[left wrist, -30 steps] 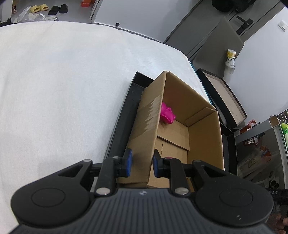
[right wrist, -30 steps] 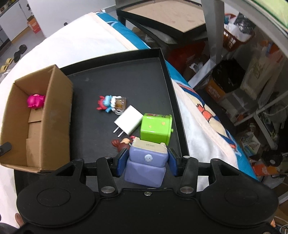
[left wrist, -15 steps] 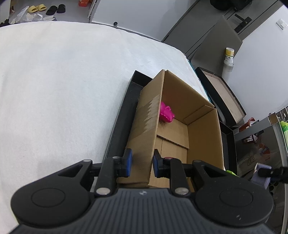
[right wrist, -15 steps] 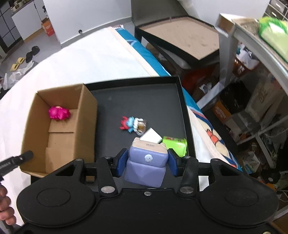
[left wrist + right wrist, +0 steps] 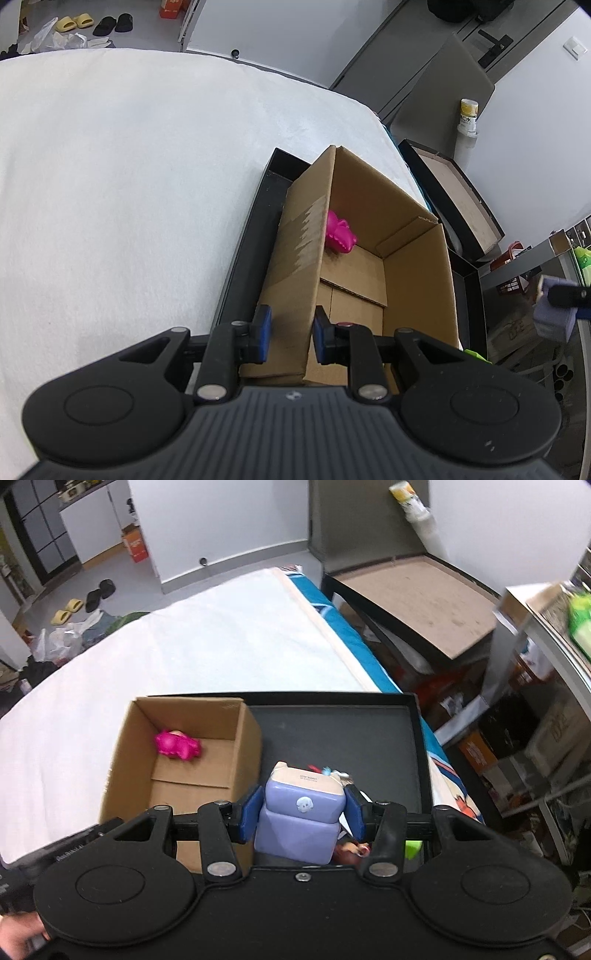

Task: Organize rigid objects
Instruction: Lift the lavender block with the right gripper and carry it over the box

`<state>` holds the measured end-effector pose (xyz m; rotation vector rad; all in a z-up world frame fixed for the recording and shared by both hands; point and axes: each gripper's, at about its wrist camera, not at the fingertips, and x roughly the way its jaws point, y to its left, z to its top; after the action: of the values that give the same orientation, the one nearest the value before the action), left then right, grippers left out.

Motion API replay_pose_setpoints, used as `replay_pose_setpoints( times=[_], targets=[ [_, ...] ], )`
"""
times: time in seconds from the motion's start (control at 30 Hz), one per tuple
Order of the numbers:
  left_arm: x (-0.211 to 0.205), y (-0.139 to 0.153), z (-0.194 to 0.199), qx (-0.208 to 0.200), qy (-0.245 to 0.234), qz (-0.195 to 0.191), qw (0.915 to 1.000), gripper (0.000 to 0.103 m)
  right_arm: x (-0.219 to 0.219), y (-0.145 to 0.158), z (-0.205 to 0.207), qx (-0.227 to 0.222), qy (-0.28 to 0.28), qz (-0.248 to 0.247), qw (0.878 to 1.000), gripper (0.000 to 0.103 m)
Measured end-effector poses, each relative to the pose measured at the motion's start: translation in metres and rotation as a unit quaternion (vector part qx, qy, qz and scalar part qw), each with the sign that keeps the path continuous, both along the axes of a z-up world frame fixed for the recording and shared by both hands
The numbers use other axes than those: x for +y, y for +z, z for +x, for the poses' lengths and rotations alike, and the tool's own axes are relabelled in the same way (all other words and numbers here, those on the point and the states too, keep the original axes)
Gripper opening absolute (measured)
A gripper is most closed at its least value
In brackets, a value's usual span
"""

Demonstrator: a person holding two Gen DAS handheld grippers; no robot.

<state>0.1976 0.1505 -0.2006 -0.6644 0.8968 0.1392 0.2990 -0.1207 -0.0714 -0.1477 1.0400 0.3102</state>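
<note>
From the left wrist view, the left tool [image 5: 289, 334] has its blue pads pressed onto the near side wall of the open cardboard box [image 5: 295, 258], one pad outside and one inside. The box stands in a black tray [image 5: 240, 266] that lies on a white bed [image 5: 129, 184]. A pink toy [image 5: 340, 236] lies at the far end of the box floor. At the right edge, a lavender toy block [image 5: 552, 317] shows in the air, pinched by the right tool, of which only a dark finger is visible.

From the right wrist view, the right tool [image 5: 301, 814] pinches the lavender block [image 5: 301, 816] between its blue pads, held above the tray [image 5: 369, 731], just to the right of the box [image 5: 240, 760]. The pink toy [image 5: 177, 746] rests in the box's far left corner. Behind the block, a small red and blue figure [image 5: 325, 771] peeks out; below it a brown-haired figurine [image 5: 351, 849] and a green object [image 5: 413, 847] lie on the tray, mostly hidden by the tool. A hand [image 5: 16, 936] shows at the lower left corner.
</note>
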Motion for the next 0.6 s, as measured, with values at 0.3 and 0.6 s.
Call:
replay_pose_setpoints(
  times=[0.3, 0.6],
  targets=[
    [0.004, 0.0, -0.002, -0.005, 0.002, -0.008, 0.9999, 0.022, 0.044, 0.002, 0.005, -0.005, 0.043, -0.017, 0.999, 0.047],
    [0.005, 0.0, -0.004, -0.009, 0.002, -0.011, 0.9999, 0.021, 0.08, -0.007, 0.01, -0.007, 0.056, -0.002, 0.998, 0.047]
  ],
)
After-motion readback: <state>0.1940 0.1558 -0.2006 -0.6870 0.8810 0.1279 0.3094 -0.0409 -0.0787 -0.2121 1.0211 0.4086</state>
